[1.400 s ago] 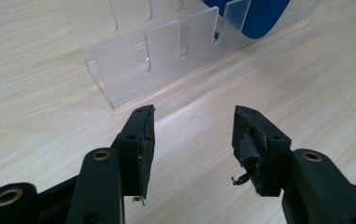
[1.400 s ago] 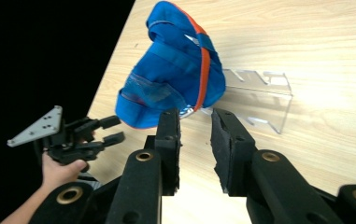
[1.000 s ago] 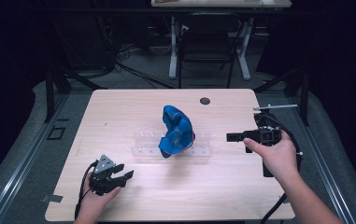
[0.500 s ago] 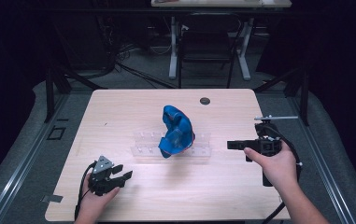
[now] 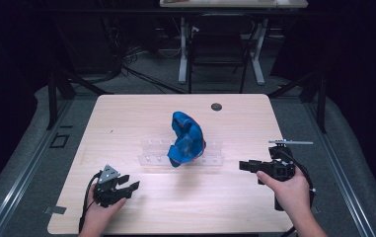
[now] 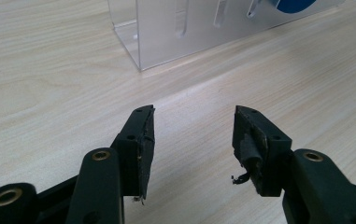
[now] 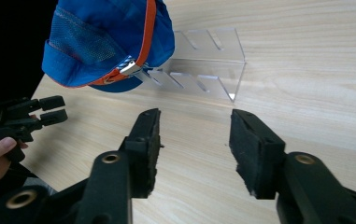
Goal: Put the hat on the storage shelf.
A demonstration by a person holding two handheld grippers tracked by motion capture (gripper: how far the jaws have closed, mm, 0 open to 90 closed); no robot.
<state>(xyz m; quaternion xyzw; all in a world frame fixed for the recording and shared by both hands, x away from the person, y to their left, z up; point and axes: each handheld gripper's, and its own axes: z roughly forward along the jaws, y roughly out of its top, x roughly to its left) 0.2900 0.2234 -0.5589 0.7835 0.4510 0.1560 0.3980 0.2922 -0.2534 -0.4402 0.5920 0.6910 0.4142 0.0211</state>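
Pale wood grain covers the table (image 5: 126, 123), and at its near edge the person's hands bring in the two tools. The left gripper (image 5: 126, 189) sits low at the near left corner, held in the left hand (image 5: 99, 212); in the left gripper view its jaws stand well apart with bare tabletop between them, holding nothing (a shred of worn padding hangs from one pad). The right gripper (image 5: 244, 165) is at the near right, gripped by the right hand (image 5: 289, 190), and points across toward the middle of the table. In the right gripper view its jaws are likewise spread wide and empty, with only wood between the pads.

Farther in, near the table's middle, lies a clear acrylic rack (image 5: 151, 153) with slots cut in it, running left to right. A blue cap (image 5: 186, 138) with orange trim rests on the rack toward its centre; the right gripper view shows its mesh panel and a metal buckle (image 7: 128, 66) just above the rack's slotted face. Both grippers are well apart from the cap.

Beyond it, near the far edge, a small dark round grommet (image 5: 216, 106) is set in the tabletop.
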